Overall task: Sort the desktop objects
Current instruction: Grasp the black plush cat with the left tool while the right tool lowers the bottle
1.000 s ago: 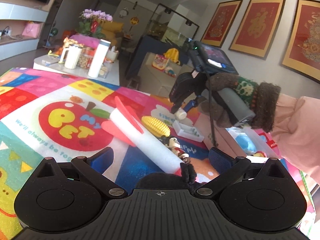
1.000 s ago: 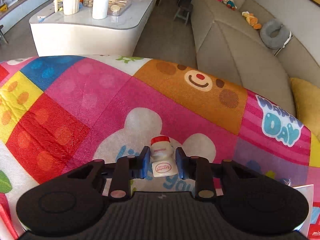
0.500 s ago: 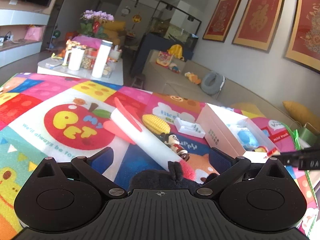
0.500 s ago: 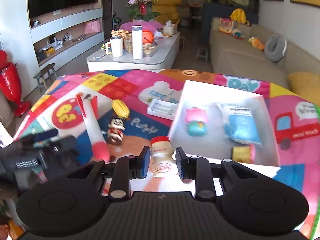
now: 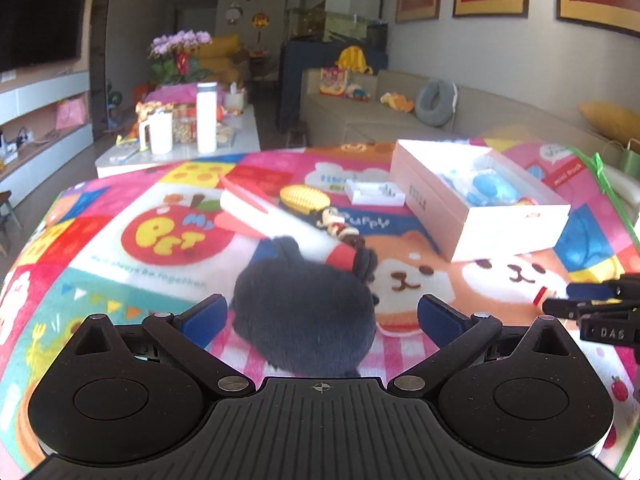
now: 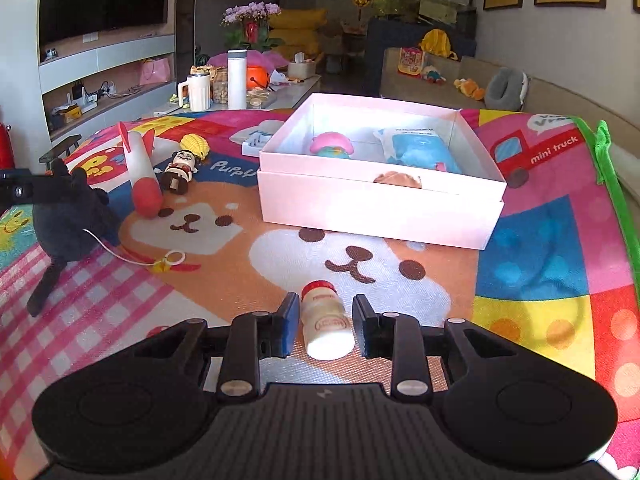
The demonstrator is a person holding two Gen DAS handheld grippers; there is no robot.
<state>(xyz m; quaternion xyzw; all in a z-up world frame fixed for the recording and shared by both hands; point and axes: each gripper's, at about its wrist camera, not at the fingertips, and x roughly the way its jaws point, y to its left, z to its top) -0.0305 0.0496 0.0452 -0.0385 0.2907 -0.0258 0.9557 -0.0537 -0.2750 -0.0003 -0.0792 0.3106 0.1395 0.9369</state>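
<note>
A small white drink bottle with a red cap (image 6: 325,324) lies on the mat between the fingers of my right gripper (image 6: 326,330); the jaws stand apart from it, open. My left gripper (image 5: 320,316) is open, with a black plush toy (image 5: 306,316) lying between its fingers, not touched. The plush also shows in the right wrist view (image 6: 68,216). A white box (image 6: 380,200) holds a pink-blue toy (image 6: 331,145), a blue packet (image 6: 418,151) and a brownish item. A white-red rocket (image 6: 140,168), a figurine (image 6: 180,170) and a toy corn (image 6: 195,145) lie on the mat.
A small white tray (image 5: 374,192) lies left of the box. The colourful play mat (image 6: 532,264) covers the table, with a green edge at the right. A white counter with cups (image 5: 180,136) and a sofa (image 5: 400,116) stand beyond.
My right gripper carried the bottle down to the mat in front of the box and opened off it. My left gripper drew back, so the black plush now lies between its fingers.
</note>
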